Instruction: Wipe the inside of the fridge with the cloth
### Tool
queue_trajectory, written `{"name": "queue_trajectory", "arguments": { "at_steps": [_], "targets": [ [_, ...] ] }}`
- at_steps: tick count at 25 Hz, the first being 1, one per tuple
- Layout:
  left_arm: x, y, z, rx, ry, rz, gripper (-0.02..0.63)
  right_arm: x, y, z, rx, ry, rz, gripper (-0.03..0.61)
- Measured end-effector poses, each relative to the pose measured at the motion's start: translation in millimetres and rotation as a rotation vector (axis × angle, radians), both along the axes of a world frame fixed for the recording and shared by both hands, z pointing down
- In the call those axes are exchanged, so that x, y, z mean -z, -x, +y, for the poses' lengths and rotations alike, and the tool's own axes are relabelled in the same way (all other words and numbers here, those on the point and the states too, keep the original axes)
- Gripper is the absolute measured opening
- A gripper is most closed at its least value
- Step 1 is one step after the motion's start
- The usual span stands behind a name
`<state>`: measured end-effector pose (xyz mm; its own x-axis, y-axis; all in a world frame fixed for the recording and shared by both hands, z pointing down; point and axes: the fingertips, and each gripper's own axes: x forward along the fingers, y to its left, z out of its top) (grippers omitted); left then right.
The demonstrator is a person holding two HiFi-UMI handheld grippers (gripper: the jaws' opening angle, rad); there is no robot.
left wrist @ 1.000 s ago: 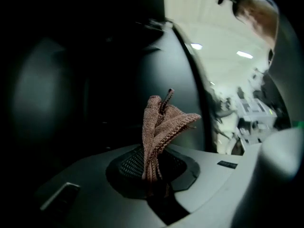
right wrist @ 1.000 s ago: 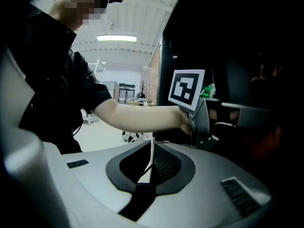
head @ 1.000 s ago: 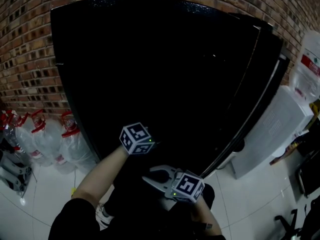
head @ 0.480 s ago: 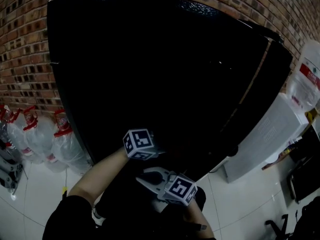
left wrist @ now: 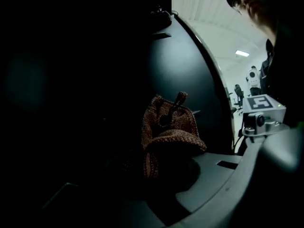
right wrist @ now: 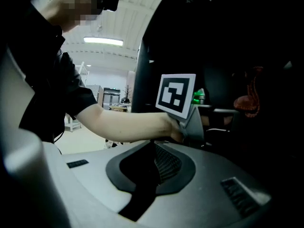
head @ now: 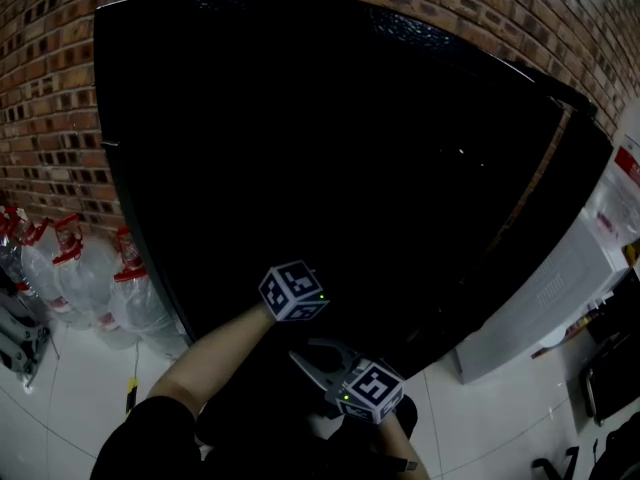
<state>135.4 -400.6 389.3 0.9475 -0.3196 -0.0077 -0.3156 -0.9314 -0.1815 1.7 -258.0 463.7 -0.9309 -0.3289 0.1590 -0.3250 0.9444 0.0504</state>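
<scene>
While the left hand-held gripper (left wrist: 164,161) clamps a reddish-brown knitted cloth (left wrist: 171,127) before the black fridge (head: 350,148), the right hand-held gripper (right wrist: 154,163) — jaws together, empty — sits just beside it.

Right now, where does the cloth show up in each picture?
Head view: not in it; only darkness there.
Left gripper view: the cloth sits bunched at the centre.
Right gripper view: far right, mid-height.
Shared landmark: the black fridge.
</scene>
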Motion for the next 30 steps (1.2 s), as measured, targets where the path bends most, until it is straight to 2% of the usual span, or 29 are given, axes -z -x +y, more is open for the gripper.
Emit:
{"name": "queue_trajectory", "arguments": {
  "at_steps": [2,8,15,19,26,30],
  "targets": [
    [1,1,-14,0.058,-0.016,-0.009,0.063,0,4,4,0.025,0.003,-0.004,0.026],
    [4,11,-66,0.239,0.012,0.013,0.063,-5,15,12,0.039,0.009,0.017,0.026],
    [5,18,-100,0.34,0.001,0.015,0.062,-3,-3,6,-0.022,0.062,-0.036,0.026],
    [8,19,-107,0.36,-0.001,0.024,0.063,1,-10,0,-0.043,0.08,-0.078,0.026],
    [5,35,-149,0.543,0.061,0.066,0.06,0,-12,0,-0.055,0.076,-0.082,0.026],
    [3,37,-159,0.569,0.072,0.088,0.06,-3,-17,-1,-0.067,0.106,-0.103,0.026]
  ]
}}
